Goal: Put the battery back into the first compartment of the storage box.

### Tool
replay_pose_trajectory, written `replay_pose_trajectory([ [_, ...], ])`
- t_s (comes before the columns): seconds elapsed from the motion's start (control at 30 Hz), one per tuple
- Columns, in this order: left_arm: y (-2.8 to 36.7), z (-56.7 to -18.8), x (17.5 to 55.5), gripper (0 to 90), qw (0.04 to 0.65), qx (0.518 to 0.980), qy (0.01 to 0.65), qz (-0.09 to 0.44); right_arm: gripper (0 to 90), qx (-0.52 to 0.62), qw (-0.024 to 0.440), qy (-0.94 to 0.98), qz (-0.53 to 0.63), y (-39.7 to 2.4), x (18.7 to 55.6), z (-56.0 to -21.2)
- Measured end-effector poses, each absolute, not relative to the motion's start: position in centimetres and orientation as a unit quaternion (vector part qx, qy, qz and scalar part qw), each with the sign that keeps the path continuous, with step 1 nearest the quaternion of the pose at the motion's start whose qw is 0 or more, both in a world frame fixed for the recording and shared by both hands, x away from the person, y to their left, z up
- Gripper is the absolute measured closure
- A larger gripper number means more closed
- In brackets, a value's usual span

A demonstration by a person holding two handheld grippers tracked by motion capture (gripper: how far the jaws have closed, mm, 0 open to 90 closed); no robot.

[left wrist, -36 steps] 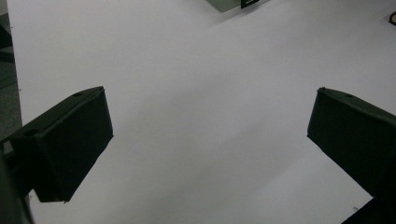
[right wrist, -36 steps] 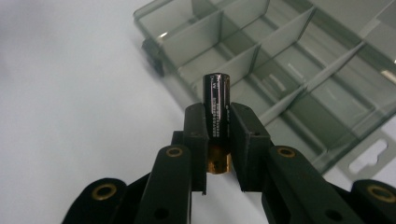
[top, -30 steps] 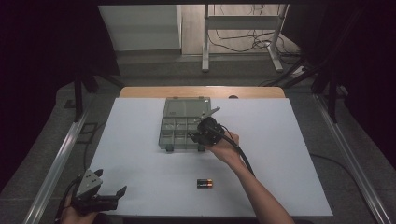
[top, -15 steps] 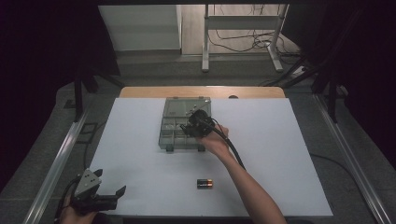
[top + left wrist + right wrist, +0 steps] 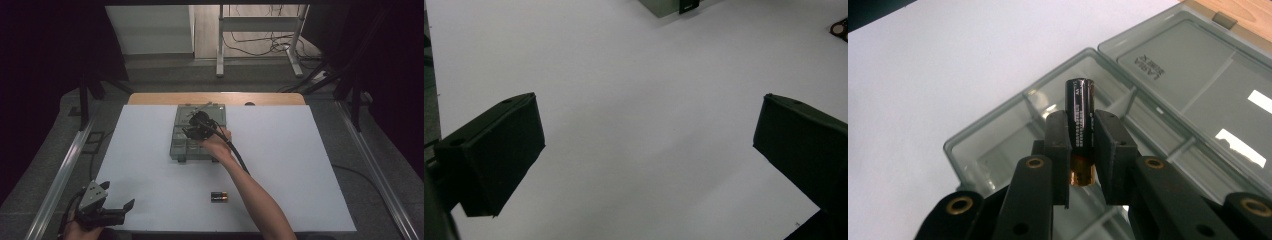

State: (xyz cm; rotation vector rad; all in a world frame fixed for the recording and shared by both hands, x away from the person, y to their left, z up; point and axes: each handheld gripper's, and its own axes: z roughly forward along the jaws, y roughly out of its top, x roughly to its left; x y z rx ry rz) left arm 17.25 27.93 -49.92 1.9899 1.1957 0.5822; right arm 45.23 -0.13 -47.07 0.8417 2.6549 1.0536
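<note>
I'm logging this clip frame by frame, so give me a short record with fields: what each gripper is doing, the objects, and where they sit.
right gripper: shut on a black battery, held above the box
box: grey plastic organizer, lid open, compartments look empty
second battery: lying on the white table, near the front edge
left gripper: open, holding nothing, at the table's near left corner

a second battery [image 5: 218, 196] lies on the table [image 5: 310, 165], nearer than the box [image 5: 186, 150].
</note>
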Motion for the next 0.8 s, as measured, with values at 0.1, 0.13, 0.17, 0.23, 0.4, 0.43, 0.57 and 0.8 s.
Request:
replay_pose_trajectory([
  [0.1, 27.9, -49.9, 17.2, 0.8, 0.365, 0.774, 0.464, 0.227, 76.7, 0.282, 0.082, 0.888, 0.353, 0.6, 45.6, -47.1],
  [0.13, 27.9, -49.9, 17.2, 0.8, 0.365, 0.774, 0.464, 0.227, 76.6, 0.283, 0.083, 0.888, 0.353, 0.9, 45.7, -47.2],
  [0.17, 27.9, -49.9, 17.2, 0.8, 0.366, 0.774, 0.464, 0.227, 76.6, 0.282, 0.083, 0.888, 0.354, 1.2, 45.9, -47.2],
  [0.23, 27.9, -49.9, 17.2, 0.8, 0.365, 0.774, 0.464, 0.227, 76.6, 0.283, 0.083, 0.888, 0.353, 1.6, 46.1, -47.4],
  [0.4, 28.0, -49.9, 17.2, 0.7, 0.369, 0.773, 0.465, 0.226, 76.6, 0.287, 0.086, 0.889, 0.346, 2.8, 46.8, -47.9],
  [0.43, 28.0, -49.9, 17.2, 0.7, 0.369, 0.772, 0.465, 0.226, 76.6, 0.289, 0.086, 0.889, 0.346, 2.9, 46.9, -48.0],
  [0.57, 28.0, -49.9, 17.2, 0.7, 0.368, 0.773, 0.465, 0.226, 73.9, 0.294, 0.075, 0.892, 0.336, 3.4, 47.3, -48.5],
  [0.8, 27.9, -49.9, 17.2, 0.7, 0.366, 0.775, 0.463, 0.228, 53.7, 0.290, 0.083, 0.887, 0.351, 2.4, 46.8, -47.6],
])
